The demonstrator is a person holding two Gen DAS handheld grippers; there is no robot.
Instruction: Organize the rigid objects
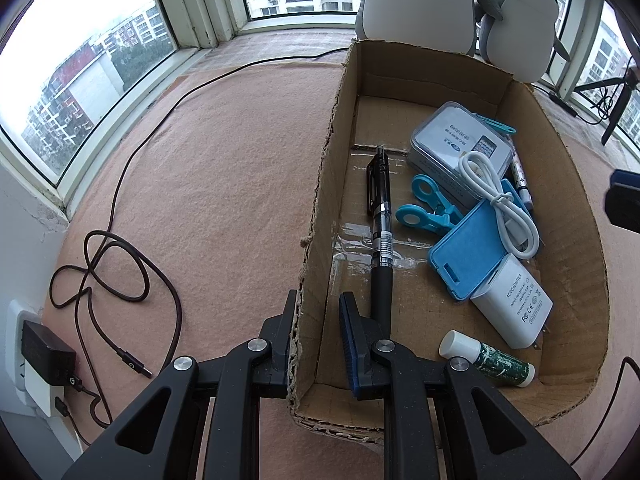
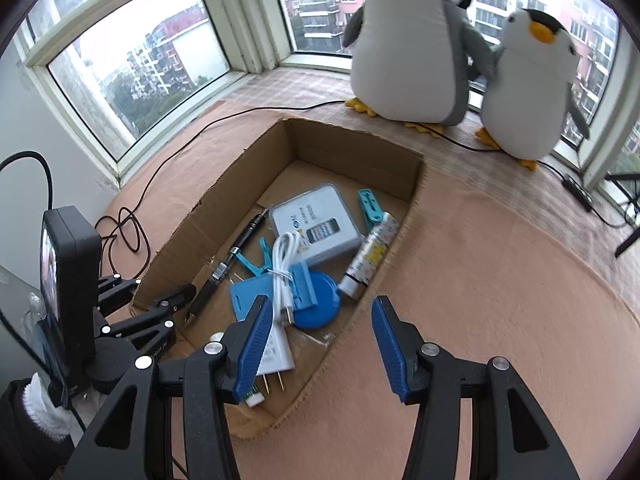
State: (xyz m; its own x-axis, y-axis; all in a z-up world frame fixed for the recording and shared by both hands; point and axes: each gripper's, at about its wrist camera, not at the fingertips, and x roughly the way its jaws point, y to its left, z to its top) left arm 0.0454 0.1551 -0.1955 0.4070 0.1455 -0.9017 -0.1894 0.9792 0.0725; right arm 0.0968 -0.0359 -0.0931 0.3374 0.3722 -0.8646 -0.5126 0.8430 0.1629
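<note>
An open cardboard box (image 1: 320,184) sits on the pink mat. My left gripper (image 1: 318,304) is shut on its left wall, one finger outside and one inside. In the box lie a black pen (image 1: 380,208), a white tin (image 1: 456,140), a white cable (image 1: 500,200), a blue case (image 1: 468,244), a white adapter (image 1: 516,308) and a green tube (image 1: 492,360). My right gripper (image 2: 320,312) is open above the box's near right wall (image 2: 404,216) with nothing between its pads. Beyond it are a blue disc (image 2: 320,304) and a patterned tube (image 2: 372,256). The left gripper (image 2: 180,300) shows at the left.
Two plush penguins (image 2: 408,48) stand by the window behind the box. A dark cable (image 1: 120,264) loops over the mat on the left, near a black charger (image 1: 48,352) in a wall socket. Tripod legs (image 1: 616,100) stand at the far right.
</note>
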